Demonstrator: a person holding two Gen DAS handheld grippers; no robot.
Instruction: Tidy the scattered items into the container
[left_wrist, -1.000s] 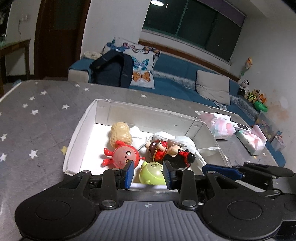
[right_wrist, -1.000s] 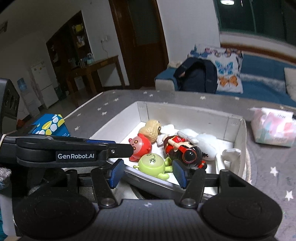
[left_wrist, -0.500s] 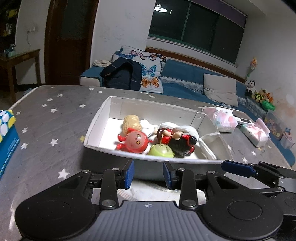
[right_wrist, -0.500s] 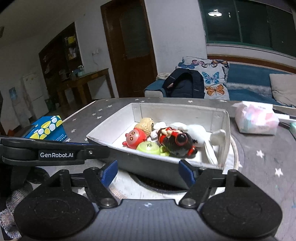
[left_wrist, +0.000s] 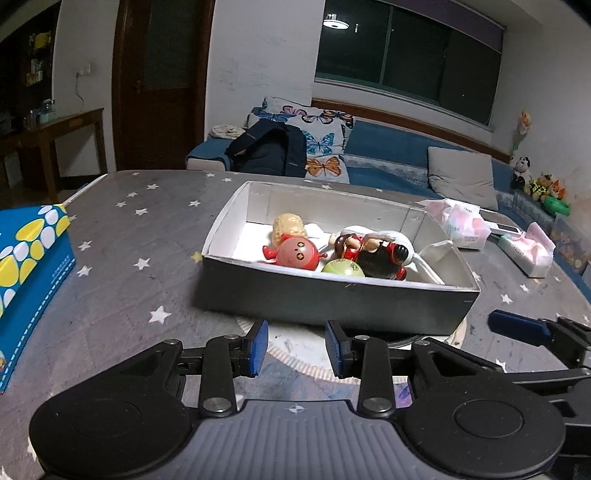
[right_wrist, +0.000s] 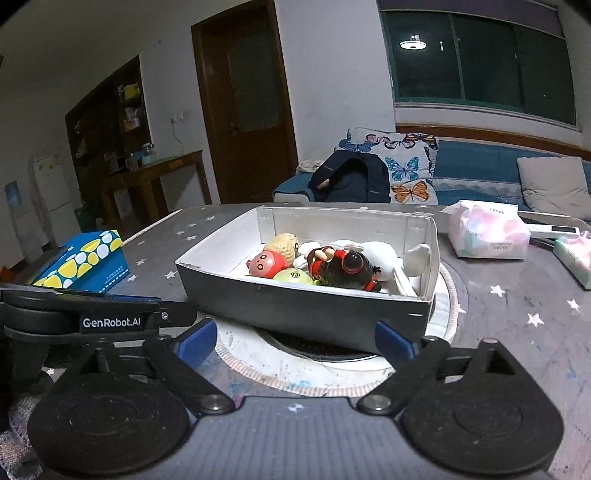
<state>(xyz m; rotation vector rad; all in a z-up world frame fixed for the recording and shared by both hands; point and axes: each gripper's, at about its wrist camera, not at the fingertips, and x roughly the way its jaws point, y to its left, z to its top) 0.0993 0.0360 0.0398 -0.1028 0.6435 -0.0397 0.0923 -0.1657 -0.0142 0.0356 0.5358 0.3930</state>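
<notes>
A grey box (left_wrist: 332, 299) with a white inside stands on the star-patterned table. In it lie a red round toy (left_wrist: 297, 254), a green ball toy (left_wrist: 341, 267), a tan peanut-shaped toy (left_wrist: 288, 227), a red and black doll (left_wrist: 373, 254) and a white plush (left_wrist: 391, 236). My left gripper (left_wrist: 295, 347) hovers just short of the box's near wall, open by a narrow gap, holding nothing. My right gripper (right_wrist: 294, 339) also sits before the box (right_wrist: 306, 306); its jaws are opening wide with nothing gripped. The left gripper (right_wrist: 110, 321) shows beside it.
A blue tissue box with yellow and white spots (left_wrist: 26, 266) stands at the left. Pink tissue packs (right_wrist: 487, 232) lie at the right rear. A round white mat (right_wrist: 332, 365) lies under the box. A sofa with a dark backpack (left_wrist: 269, 151) stands behind the table.
Both grippers have drawn back from over the box to the near side of it. The right jaws have spread much wider. The toys stay in the box.
</notes>
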